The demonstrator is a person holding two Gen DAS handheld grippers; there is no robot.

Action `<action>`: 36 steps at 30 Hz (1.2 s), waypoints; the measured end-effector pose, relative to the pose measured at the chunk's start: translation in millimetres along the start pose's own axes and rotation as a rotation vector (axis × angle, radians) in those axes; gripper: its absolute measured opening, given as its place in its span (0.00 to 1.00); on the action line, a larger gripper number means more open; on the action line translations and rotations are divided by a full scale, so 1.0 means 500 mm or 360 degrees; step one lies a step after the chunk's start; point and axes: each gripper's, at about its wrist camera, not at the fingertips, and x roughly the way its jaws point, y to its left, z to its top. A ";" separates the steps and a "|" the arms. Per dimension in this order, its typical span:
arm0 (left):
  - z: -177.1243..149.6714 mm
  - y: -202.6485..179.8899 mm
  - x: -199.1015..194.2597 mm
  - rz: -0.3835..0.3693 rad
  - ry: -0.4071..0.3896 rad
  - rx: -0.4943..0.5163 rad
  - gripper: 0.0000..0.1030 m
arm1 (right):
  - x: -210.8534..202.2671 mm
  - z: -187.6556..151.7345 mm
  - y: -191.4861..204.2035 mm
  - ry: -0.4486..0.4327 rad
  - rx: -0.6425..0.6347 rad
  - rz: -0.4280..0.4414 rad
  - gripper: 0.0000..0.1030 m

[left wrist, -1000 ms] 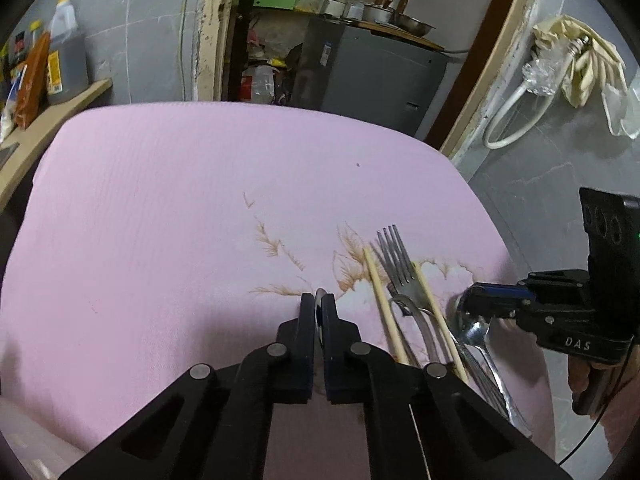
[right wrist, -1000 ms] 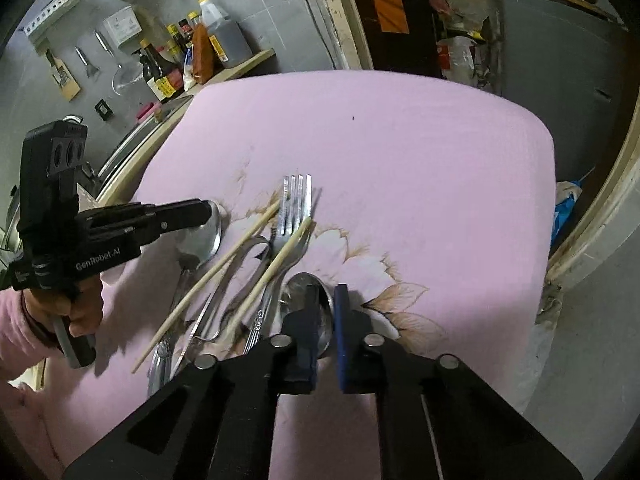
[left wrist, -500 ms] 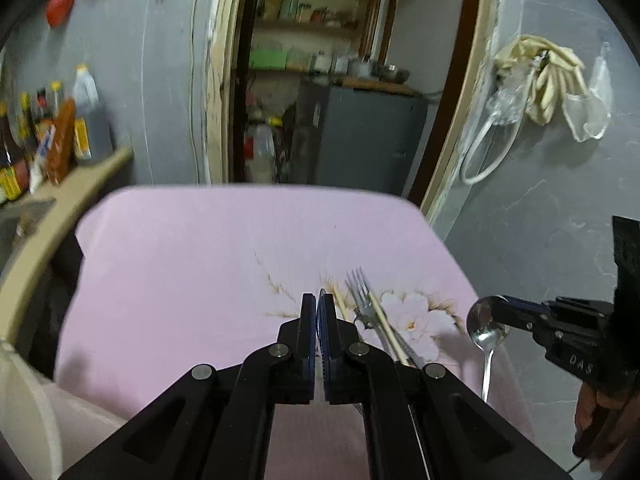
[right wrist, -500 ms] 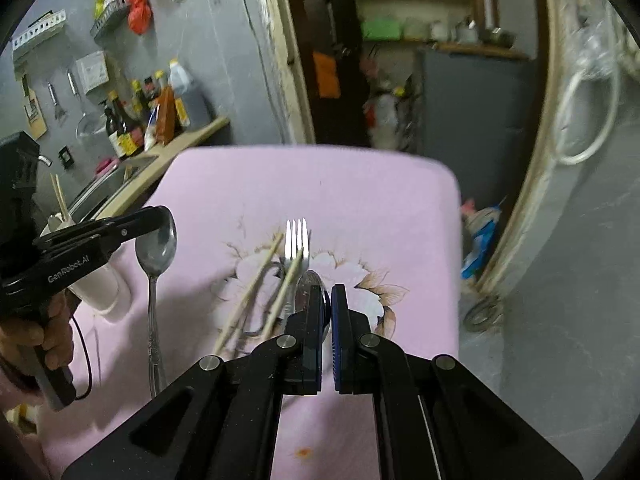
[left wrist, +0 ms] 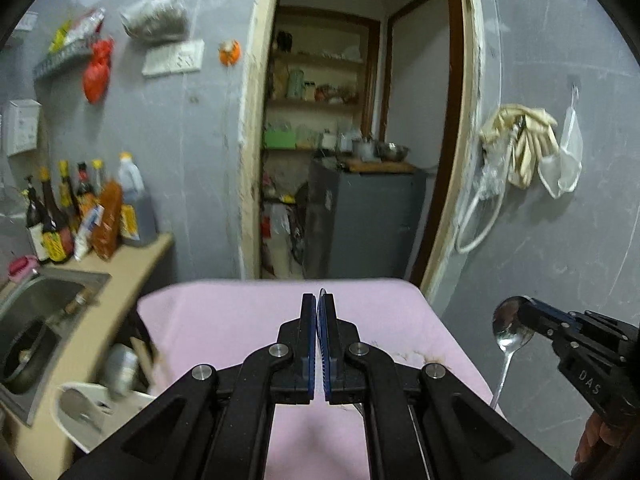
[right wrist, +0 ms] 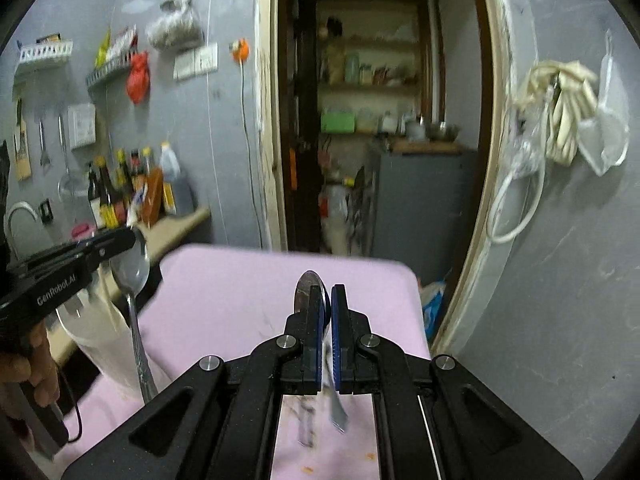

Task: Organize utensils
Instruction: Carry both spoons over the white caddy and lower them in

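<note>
Each of your claws has a spoon pinched by its bowl, and both are lifted above the pink-covered bench [left wrist: 224, 320].

The right spoon [right wrist: 308, 286] sits bowl-up between the blue pads of your right claw [right wrist: 327, 300]; its rim rises above the fingertips and its handle drops down behind the pads, blurred, over the pink cloth. The jaws are pressed nearly together on it. In the left wrist view that same spoon hangs at the right edge, bowl clamped at the claw's tip, handle pointing straight down beside the bench's right side, in front of the grey wall [left wrist: 560, 240].

The left spoon [right wrist: 134, 276] shows best from the right wrist view: your left claw [left wrist: 319, 308] grips its bowl from the side and the patterned handle hangs down in front of a white container [right wrist: 100, 328] that stands at the bench's left edge. From the left claw's own camera only a thin sliver of metal shows between the closed pads, so the jaws are all but shut on it.

Your hand [right wrist: 24, 368] wraps the left claw's handle at the lower left of the right view.

Farther out, a sink [left wrist: 36, 308] and a row of sauce bottles [left wrist: 72, 216] sit on the counter to the left. Straight ahead an open doorway [left wrist: 360, 140] leads to shelves and a grey cabinet [left wrist: 368, 220].
</note>
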 end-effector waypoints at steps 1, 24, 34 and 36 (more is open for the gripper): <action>0.010 0.016 -0.013 0.0011 -0.0021 -0.0004 0.03 | -0.009 0.010 0.019 -0.0034 0.0004 -0.0002 0.04; 0.056 0.384 -0.153 0.0588 -0.0322 -0.0109 0.03 | 0.013 0.077 0.378 -0.0350 -0.0192 0.0024 0.04; -0.007 0.394 -0.087 0.0656 -0.0329 0.0072 0.03 | 0.060 0.011 0.431 -0.0339 -0.0364 -0.0058 0.04; -0.025 0.392 -0.076 0.0653 -0.0342 0.0088 0.03 | 0.066 -0.003 0.441 -0.0339 -0.0409 -0.0072 0.04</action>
